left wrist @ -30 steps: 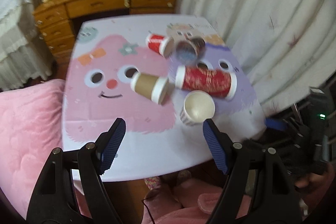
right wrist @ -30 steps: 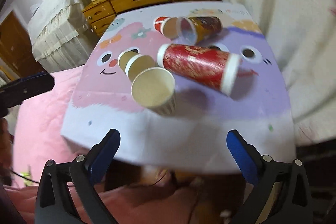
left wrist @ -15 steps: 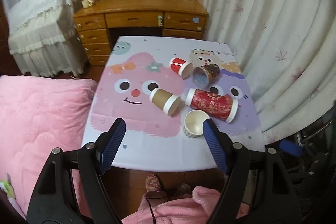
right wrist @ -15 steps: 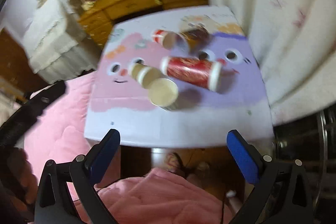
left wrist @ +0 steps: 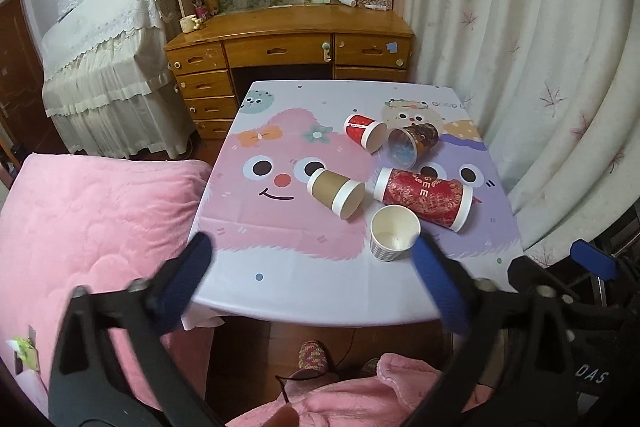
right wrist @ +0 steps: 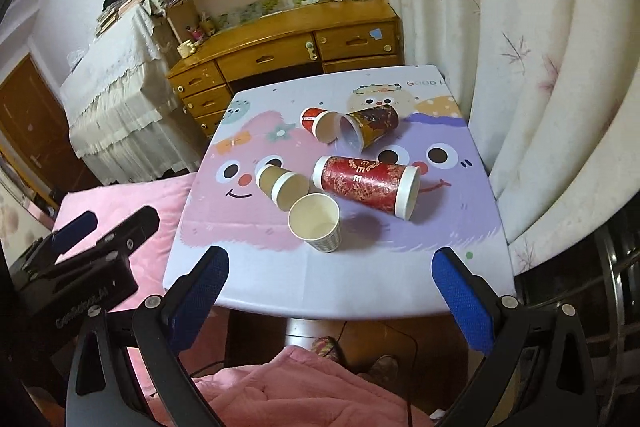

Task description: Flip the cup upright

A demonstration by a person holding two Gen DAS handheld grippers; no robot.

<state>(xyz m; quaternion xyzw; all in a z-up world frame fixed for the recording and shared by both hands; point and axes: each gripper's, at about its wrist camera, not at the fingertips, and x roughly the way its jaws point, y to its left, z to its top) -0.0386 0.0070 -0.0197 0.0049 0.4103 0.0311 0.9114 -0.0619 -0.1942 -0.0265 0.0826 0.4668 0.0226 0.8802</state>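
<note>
Several paper cups are on the cartoon-print table (left wrist: pixel 288 279). A small white patterned cup (left wrist: pixel 394 233) (right wrist: pixel 316 223) stands upright near the front edge. A tall red cup (left wrist: pixel 424 197) (right wrist: pixel 366 183), a brown cup (left wrist: pixel 336 189) (right wrist: pixel 282 183), a small red cup (left wrist: pixel 365 131) (right wrist: pixel 318 123) and a dark patterned cup (left wrist: pixel 414 143) (right wrist: pixel 368 125) lie on their sides. My left gripper (left wrist: pixel 316 283) and right gripper (right wrist: pixel 332 291) are both open and empty, held back from the table's front edge.
A pink quilted bed (left wrist: pixel 92 227) lies left of the table. A white curtain (left wrist: pixel 540 67) hangs on the right. A wooden desk with drawers (left wrist: pixel 288 47) and a bookshelf stand behind. The left gripper's body (right wrist: pixel 80 267) shows in the right wrist view.
Both grippers have pulled back and up from the table, so the cups look smaller and more of the room shows. The cups have not moved.
</note>
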